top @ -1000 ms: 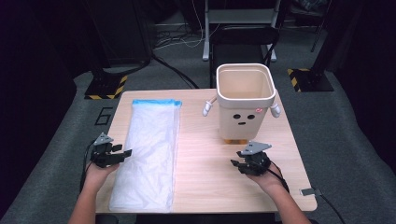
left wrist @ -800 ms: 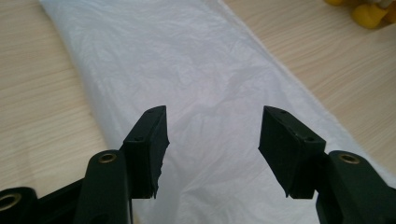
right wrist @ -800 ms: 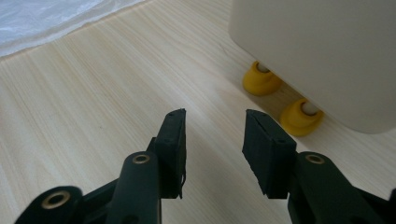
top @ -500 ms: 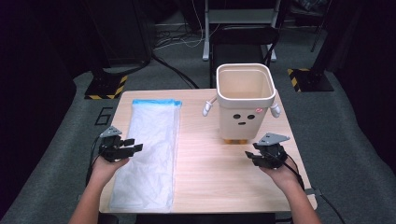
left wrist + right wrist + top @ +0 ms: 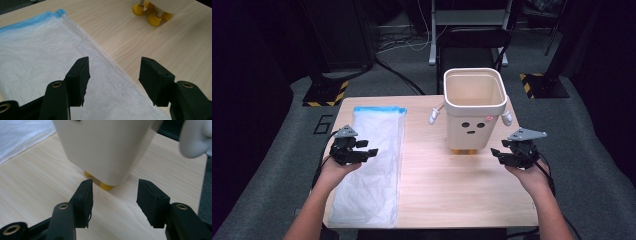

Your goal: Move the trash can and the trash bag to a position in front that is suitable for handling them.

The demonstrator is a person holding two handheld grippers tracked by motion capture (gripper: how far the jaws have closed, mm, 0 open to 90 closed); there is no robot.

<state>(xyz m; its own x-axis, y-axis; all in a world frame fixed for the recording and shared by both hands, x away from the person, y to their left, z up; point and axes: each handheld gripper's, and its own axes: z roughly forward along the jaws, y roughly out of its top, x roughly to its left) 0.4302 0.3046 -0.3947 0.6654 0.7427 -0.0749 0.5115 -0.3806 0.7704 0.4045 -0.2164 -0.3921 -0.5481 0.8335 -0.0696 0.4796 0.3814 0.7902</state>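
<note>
Both hands have shifted since the earlier frames: the left gripper [image 5: 371,152] has slid further in over the plastic bag [image 5: 373,165], and the right gripper [image 5: 498,154] has pulled out toward the table's right edge and up level with the bin [image 5: 473,107].

Left side first. Bag is a flat, translucent white sheet with a blue strip [image 5: 379,109] along its far end, lying lengthwise down the left part of the table [image 5: 447,185], from near the far edge almost to the near edge. Surface is lightly crinkled, no big folds. In the left gripper view the bag's long right edge [image 5: 110,58] runs diagonally between the jaws — left jaw over plastic, right jaw over bare wood. Jaws are spread wide, gripping nothing; cannot tell whether they touch the sheet.

Middle: bare wood between the bag's right edge and the bin, widest open strip on the table, running to the near edge.

Right: the bin is a cream, open-topped tub with a printed face, two small white arms [image 5: 435,115] and yellow feet [image 5: 106,186], standing upright toward the far right of the table. Right gripper sits just beside its right lower corner, over the table's right edge — jaws wide apart, empty, pointed at the bin's base. Little room between bin and right edge.
</note>
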